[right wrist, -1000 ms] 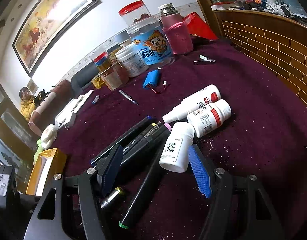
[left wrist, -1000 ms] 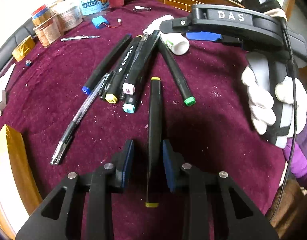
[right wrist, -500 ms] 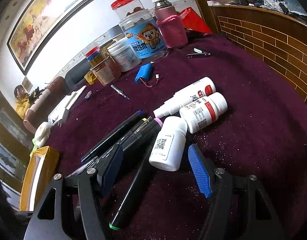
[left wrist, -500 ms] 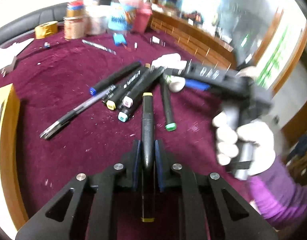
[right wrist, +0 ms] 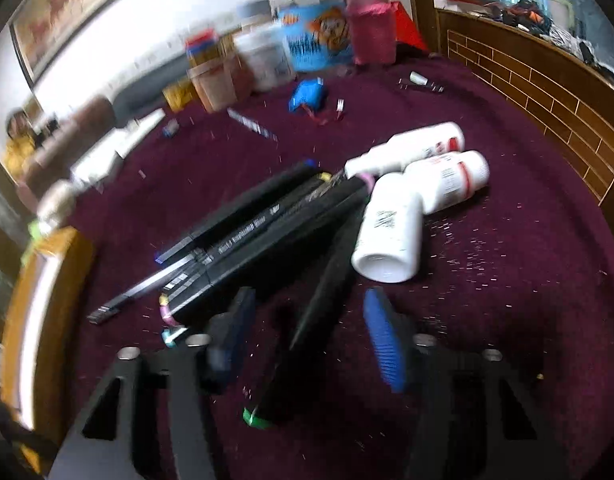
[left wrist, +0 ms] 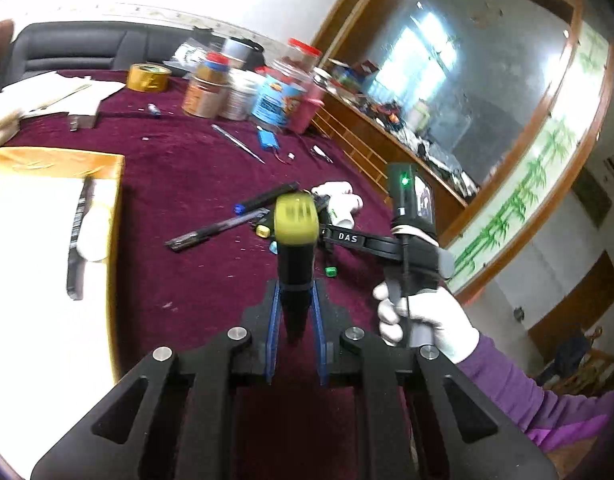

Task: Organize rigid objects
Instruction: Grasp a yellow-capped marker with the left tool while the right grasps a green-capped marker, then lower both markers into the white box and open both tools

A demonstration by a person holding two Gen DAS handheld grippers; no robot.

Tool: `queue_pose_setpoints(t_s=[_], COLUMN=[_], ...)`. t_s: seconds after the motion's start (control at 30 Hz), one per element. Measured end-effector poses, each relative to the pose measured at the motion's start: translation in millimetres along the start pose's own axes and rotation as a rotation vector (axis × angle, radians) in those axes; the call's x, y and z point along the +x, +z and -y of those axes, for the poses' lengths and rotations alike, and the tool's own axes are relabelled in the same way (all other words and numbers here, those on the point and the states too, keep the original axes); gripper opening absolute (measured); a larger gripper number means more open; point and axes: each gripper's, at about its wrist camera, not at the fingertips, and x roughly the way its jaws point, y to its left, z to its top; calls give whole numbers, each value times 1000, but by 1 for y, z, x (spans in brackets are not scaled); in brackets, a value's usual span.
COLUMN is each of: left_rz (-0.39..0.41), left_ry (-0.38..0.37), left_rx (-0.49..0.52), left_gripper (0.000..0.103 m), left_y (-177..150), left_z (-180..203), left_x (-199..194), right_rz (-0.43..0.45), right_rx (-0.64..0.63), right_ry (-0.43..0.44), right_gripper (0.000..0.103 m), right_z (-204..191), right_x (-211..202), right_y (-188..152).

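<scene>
Left gripper (left wrist: 295,320) lifts a yellow-capped marker (left wrist: 295,248); right gripper (right wrist: 307,340) hangs spread over the pile.

The left fingers pinch the marker's black barrel, raised off the maroon counter (left wrist: 195,280), cap tilted up and away. The right fingers straddle a green-tipped marker (right wrist: 307,320) lying on the counter, near three white bottles (right wrist: 391,232).

It looked like a lived-in home: a framed painting (right wrist: 67,12) hung above a dark sofa (left wrist: 87,46), and food jars (left wrist: 243,88) crowded the cloth-covered surface (left wrist: 195,152).
</scene>
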Motion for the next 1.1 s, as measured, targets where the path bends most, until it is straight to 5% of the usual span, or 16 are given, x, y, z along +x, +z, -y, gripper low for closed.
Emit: queue_pose_setpoints(t_s=[0.07,0.17,0.53,0.83,1.1], left_rz=[26,69,146,72,-47], left_ry=[-1,0,-4,111,172], left_rx=[-20,-37,-141,-178,-209], left_gripper=[12,12,12,12,12], left_y=[-2,-5,-5,7,32], left_z=[-9,-18,-70,-115,-157], left_x=[-13,-33,-93,-98,-64], right_rz=[7,0,-67,-180,-262], right_rx=[-24,-16,63,-26,-100], right_ry=[-61,-66,341,618,656], right_gripper=[24,18,15,15,15], right_z=[-6,-2,-1,-116,-221], right_x=[4,3,-66,-53,-18], right_y=[2,1,-34,-26,-22])
